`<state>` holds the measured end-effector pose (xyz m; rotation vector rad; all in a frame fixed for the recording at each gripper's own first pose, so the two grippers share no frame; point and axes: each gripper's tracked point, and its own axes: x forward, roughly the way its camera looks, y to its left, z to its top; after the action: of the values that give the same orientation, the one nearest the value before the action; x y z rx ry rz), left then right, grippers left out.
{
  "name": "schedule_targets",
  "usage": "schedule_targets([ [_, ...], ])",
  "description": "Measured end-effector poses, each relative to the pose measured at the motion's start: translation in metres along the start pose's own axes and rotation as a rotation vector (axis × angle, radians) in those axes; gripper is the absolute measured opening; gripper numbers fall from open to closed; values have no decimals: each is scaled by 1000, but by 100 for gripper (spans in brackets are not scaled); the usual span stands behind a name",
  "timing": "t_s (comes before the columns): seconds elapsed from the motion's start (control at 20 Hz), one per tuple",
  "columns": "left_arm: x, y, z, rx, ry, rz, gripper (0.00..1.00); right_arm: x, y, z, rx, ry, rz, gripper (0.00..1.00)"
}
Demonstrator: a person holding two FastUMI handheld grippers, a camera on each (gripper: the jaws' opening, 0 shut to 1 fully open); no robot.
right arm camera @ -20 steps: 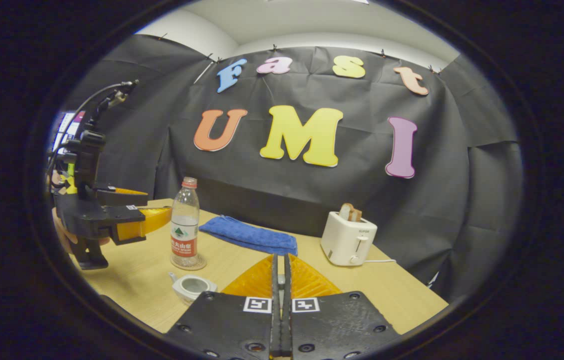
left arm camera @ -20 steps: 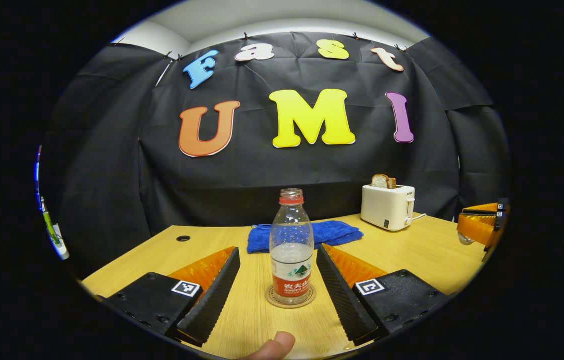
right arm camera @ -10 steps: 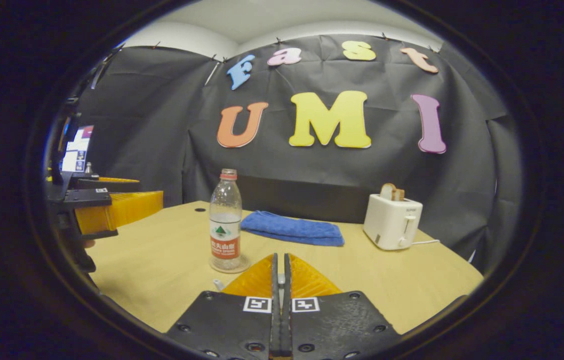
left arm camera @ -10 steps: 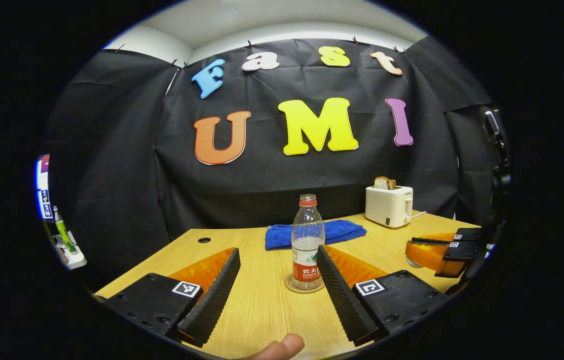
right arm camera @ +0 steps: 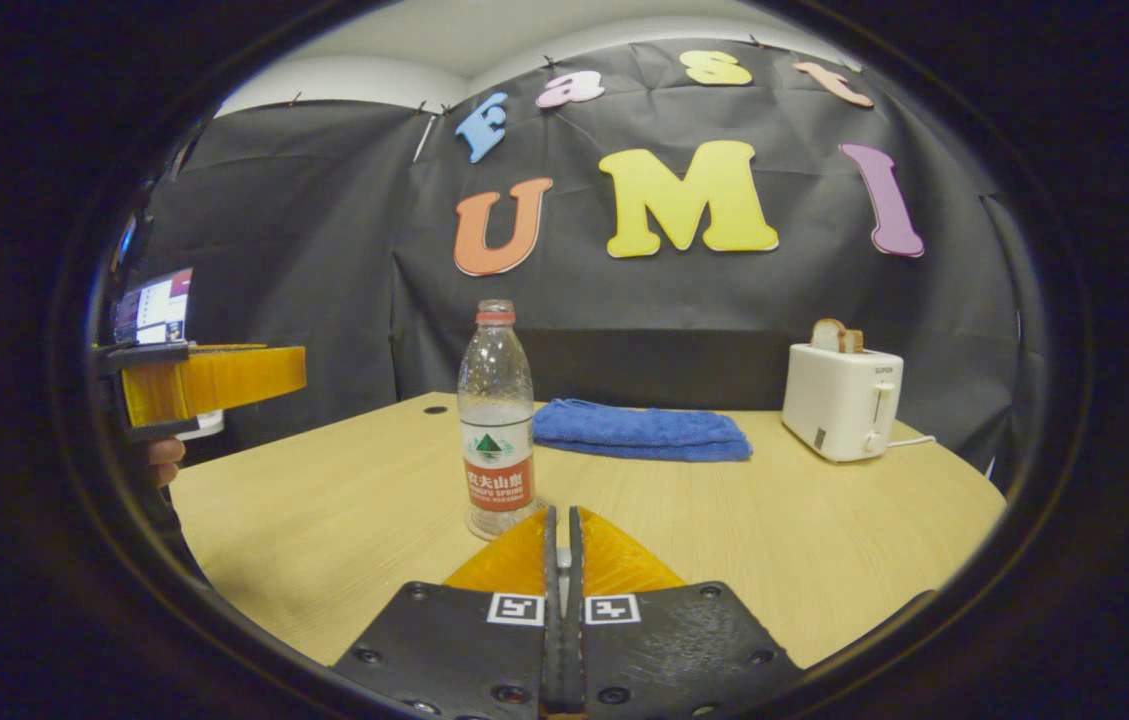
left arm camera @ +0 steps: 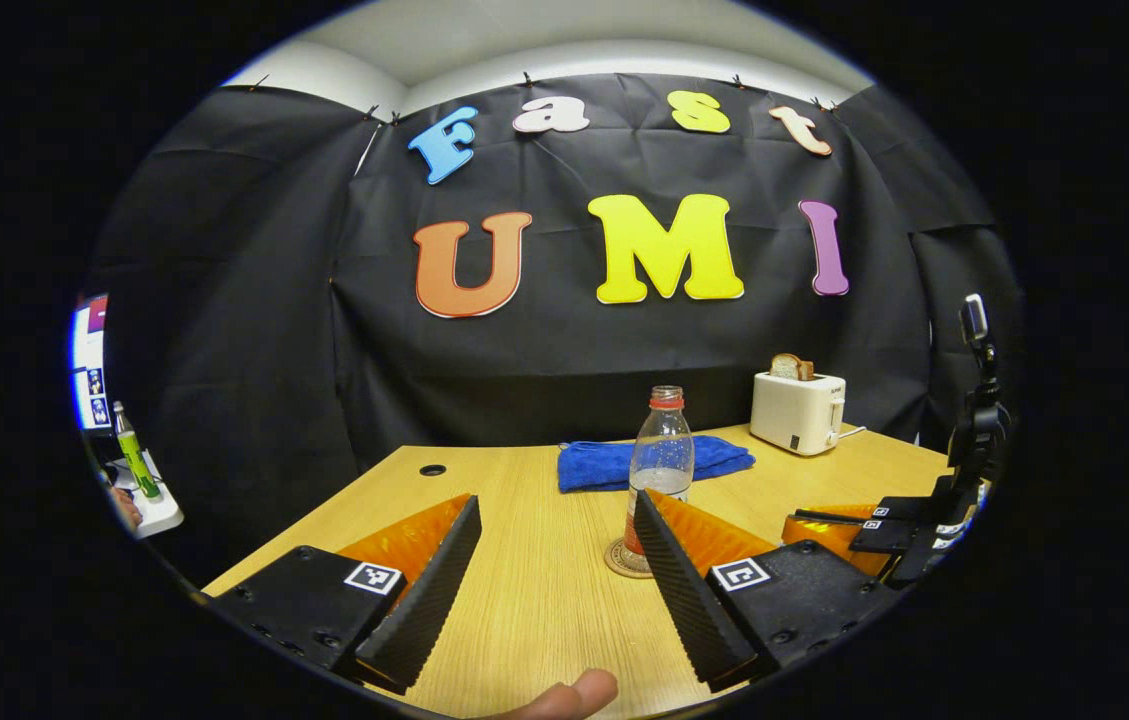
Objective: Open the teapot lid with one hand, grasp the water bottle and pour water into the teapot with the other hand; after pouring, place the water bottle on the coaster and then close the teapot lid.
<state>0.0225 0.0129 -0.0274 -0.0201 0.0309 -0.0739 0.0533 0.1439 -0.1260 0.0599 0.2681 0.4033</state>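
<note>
A clear water bottle (left arm camera: 659,460) with a red label and no cap stands upright on a round coaster (left arm camera: 619,565) on the wooden table. My left gripper (left arm camera: 554,503) is open and holds nothing; it sits back from the bottle, which stands just past its right finger. In the right gripper view the bottle (right arm camera: 496,420) stands ahead, slightly left. My right gripper (right arm camera: 561,514) is shut, with a pale sliver of the teapot lid between its fingers. The left gripper (right arm camera: 299,365) hovers at the far left, and the right gripper (left arm camera: 804,520) is low at the right. The teapot is hidden.
A folded blue towel (right arm camera: 639,430) lies behind the bottle. A white toaster (right arm camera: 842,400) holding bread stands at the back right. The table (left arm camera: 524,600) has a cable hole (left arm camera: 432,469) at the back left. A thumb (left arm camera: 574,695) shows at the bottom edge.
My left gripper has drawn back from the bottle, which now looks smaller and farther right. The right gripper moved down and forward toward the bottle; the teapot dropped out of sight beneath it.
</note>
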Motion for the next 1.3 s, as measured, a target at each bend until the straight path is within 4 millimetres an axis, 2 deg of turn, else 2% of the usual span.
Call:
schedule_targets([
  [0.5,0,-4,-5,8,25,-17,96,10,-2,-8,1,18,-9,2],
  [0.7,-2,-6,-5,6,26,-26,97,7,-5,2,-4,-23,-18,8],
  [0.75,-2,-6,-4,5,27,-26,97,6,-8,5,-8,-30,-29,13],
  [0.9,-3,-7,-4,3,30,-27,97,0,-10,7,-12,-31,-38,17],
  [1.1,-7,-9,0,13,24,-28,97,-18,-16,21,-18,-55,-68,30],
  [1.25,-11,-11,2,36,23,-20,96,-40,-24,41,-27,-102,-91,67],
  [1.3,-13,-13,3,43,21,-20,96,-48,-29,49,-29,-126,-103,74],
])
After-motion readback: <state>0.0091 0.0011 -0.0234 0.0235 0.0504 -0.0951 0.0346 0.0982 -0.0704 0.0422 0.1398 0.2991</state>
